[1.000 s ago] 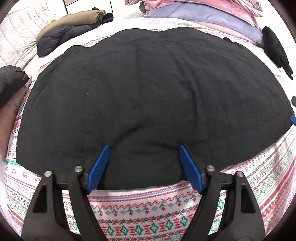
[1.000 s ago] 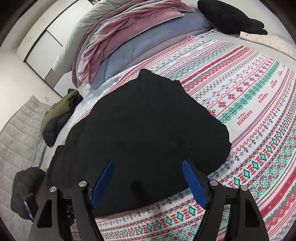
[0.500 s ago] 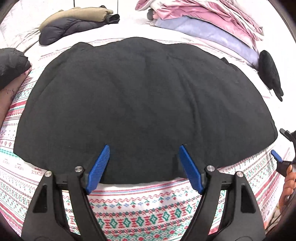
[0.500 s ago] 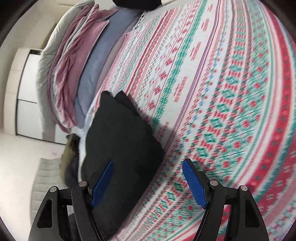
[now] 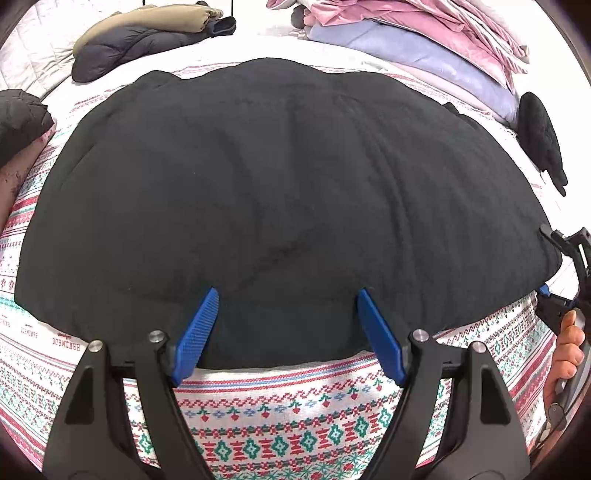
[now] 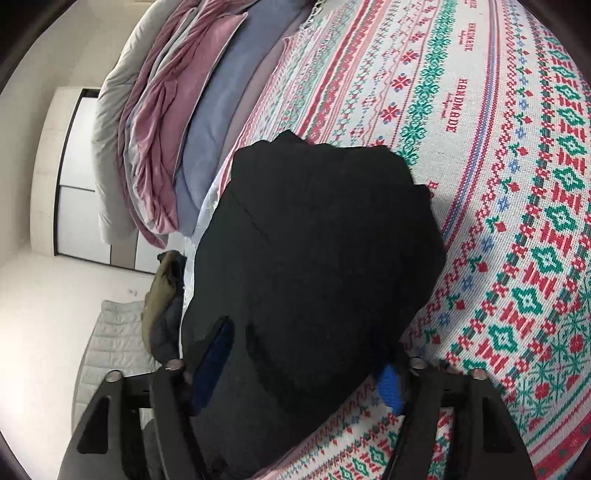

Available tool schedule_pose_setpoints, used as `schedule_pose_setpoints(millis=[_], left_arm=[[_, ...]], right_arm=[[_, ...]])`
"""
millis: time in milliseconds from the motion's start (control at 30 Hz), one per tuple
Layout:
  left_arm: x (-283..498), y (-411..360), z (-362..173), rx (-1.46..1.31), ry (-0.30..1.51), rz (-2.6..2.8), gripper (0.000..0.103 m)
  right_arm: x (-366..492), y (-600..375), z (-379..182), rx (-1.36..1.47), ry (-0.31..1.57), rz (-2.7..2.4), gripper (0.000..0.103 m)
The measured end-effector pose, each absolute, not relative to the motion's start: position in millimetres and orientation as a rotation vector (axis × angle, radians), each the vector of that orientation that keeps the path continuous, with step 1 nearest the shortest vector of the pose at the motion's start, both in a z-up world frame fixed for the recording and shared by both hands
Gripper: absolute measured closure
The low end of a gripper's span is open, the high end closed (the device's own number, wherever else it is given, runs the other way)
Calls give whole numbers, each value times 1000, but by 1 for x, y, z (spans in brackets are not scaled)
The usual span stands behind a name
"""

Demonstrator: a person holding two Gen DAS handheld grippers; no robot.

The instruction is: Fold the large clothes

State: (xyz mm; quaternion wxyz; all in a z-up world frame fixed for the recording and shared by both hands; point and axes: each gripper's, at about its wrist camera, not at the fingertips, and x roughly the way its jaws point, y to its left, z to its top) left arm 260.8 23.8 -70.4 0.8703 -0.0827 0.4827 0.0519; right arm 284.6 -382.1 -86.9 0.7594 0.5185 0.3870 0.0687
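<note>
A large black fleece garment (image 5: 280, 199) lies spread flat on a patterned red, green and white bedspread (image 5: 280, 413). My left gripper (image 5: 286, 317) is open, its blue pads over the garment's near hem, holding nothing. My right gripper (image 6: 306, 365) is wide open at the garment's right edge (image 6: 314, 258), and the black cloth lies between and over its fingers (image 6: 389, 384). The right gripper also shows at the right rim of the left wrist view (image 5: 565, 280), held by a hand.
Folded pink and lilac quilts (image 5: 424, 40) are stacked at the far right. A tan and dark puffer jacket (image 5: 147, 33) lies at the far left. Another dark jacket (image 5: 22, 122) sits at the left edge, and a black item (image 5: 539, 136) at the right.
My right gripper has swung round and moved in on the garment's right edge, so the cloth now lies between its fingers. My left gripper has drawn back slightly along the near hem.
</note>
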Motion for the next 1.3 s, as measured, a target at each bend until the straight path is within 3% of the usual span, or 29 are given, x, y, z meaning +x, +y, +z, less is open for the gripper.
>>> schedule_pose_setpoints(millis=[67,167,333,633,867,1067,1300], left_arm=[[260,23,-71,-170,1010,108,24],[260,23,-71,-174,1013,103,24],[260,24,-70,-192,1019,92,24],[261,20,-72,-162,1026,94,24],[254,-14,-47,17,904,84,24],[272,-37,-79,70,972,83,24],[269,-28,-65,32,1001,38,24]], right_arm=[[287,-385,-90,1131,851,138,54],[280,-390,-94,1146,846,144,66],[275,-378,-54,1011,759,182,78],[256,-318,24,609,548,203,80],[266,-324,17,695,546,213,80],[265,-291,44,594,481,309,79],[262,-268,53,485,443,314,80]])
